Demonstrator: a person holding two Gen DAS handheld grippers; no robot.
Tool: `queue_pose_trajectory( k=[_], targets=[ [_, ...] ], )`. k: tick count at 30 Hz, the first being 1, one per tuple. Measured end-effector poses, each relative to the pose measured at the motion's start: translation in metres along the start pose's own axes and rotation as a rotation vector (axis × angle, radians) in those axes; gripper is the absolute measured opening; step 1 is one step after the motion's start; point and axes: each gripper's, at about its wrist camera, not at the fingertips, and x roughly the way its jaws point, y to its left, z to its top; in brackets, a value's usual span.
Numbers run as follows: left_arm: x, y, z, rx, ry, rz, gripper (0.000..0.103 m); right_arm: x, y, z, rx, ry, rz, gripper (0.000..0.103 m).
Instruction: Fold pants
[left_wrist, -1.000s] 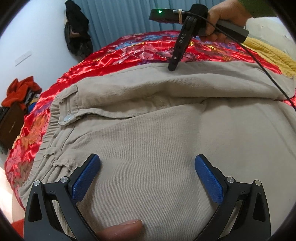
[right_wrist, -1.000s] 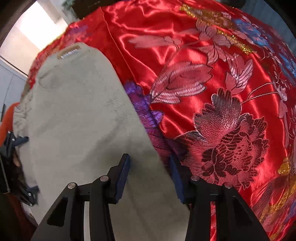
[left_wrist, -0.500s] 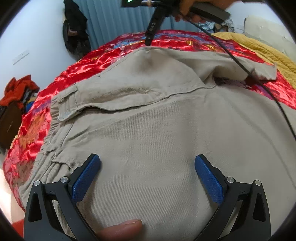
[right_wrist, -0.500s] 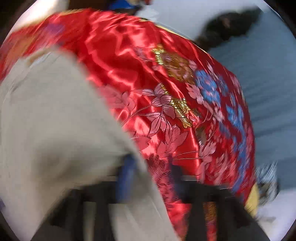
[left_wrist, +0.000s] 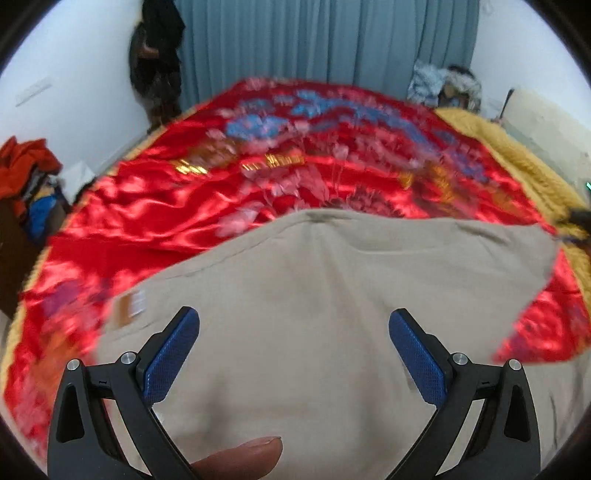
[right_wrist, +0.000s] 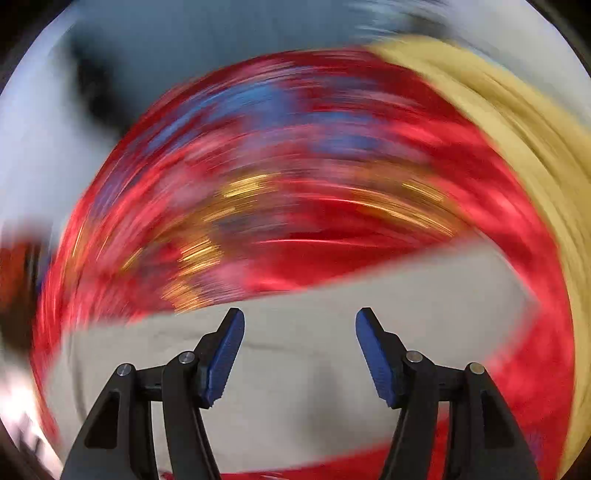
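While spread, pants (left_wrist: 314, 314) under gaping claws.

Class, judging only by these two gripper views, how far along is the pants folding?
Done: the pants lie on the red cover with a straight, fold-like far edge. In hand: nothing; the left gripper and right gripper are open above the cloth. Left: any further folds; blur hides detail.

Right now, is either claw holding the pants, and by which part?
Neither. The left claw and right claw are both open above the pants.
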Motion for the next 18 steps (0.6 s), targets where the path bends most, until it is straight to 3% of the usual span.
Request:
queue_pose_trajectory(
  k=[4, 6, 9, 10, 11, 12, 14, 15, 16, 17, 18],
  targets=[
    [0.087, -0.021, -0.028, 0.180, 0.182, -0.053, 0.102, 0.020, -0.114, -0.024, 0.283, 0.046, -0.020, 0.063],
    [0.096, -0.026, -0.050, 0.275, 0.153, -0.046, 0.102, 0.035, -0.124, -0.031, 0.307, 0.049, 0.034, 0.063],
    [0.092, -0.026, -0.052, 0.266, 0.137, -0.057, 0.102, 0.062, -0.105, -0.018, 0.241, 0.057, 0.067, 0.062],
    [0.091, -0.026, -0.053, 0.267, 0.132, -0.056, 0.102, 0.069, -0.090, -0.012, 0.172, 0.065, 0.034, 0.040],
    [0.091, -0.026, -0.055, 0.266, 0.123, -0.055, 0.102, 0.070, -0.078, -0.004, 0.081, 0.057, -0.011, 0.004],
    [0.090, -0.026, -0.057, 0.265, 0.114, -0.055, 0.102, 0.058, -0.055, 0.000, -0.079, -0.009, -0.075, 0.003],
    [0.090, -0.023, -0.057, 0.260, 0.103, -0.060, 0.102, 0.034, -0.017, 0.000, -0.326, -0.150, -0.085, 0.002],
    [0.091, -0.023, -0.056, 0.259, 0.095, -0.063, 0.102, 0.033, -0.016, -0.003, -0.431, -0.191, -0.224, 0.002],
    [0.091, -0.023, -0.057, 0.261, 0.093, -0.058, 0.102, 0.038, -0.025, -0.003, -0.444, -0.175, -0.292, 0.013],
    [0.091, -0.022, -0.057, 0.265, 0.093, -0.053, 0.102, 0.055, -0.050, 0.000, -0.397, -0.096, -0.414, 0.037],
    [0.091, -0.022, -0.058, 0.268, 0.091, -0.050, 0.102, 0.067, -0.075, 0.001, -0.316, -0.006, -0.510, 0.039]
  ],
)
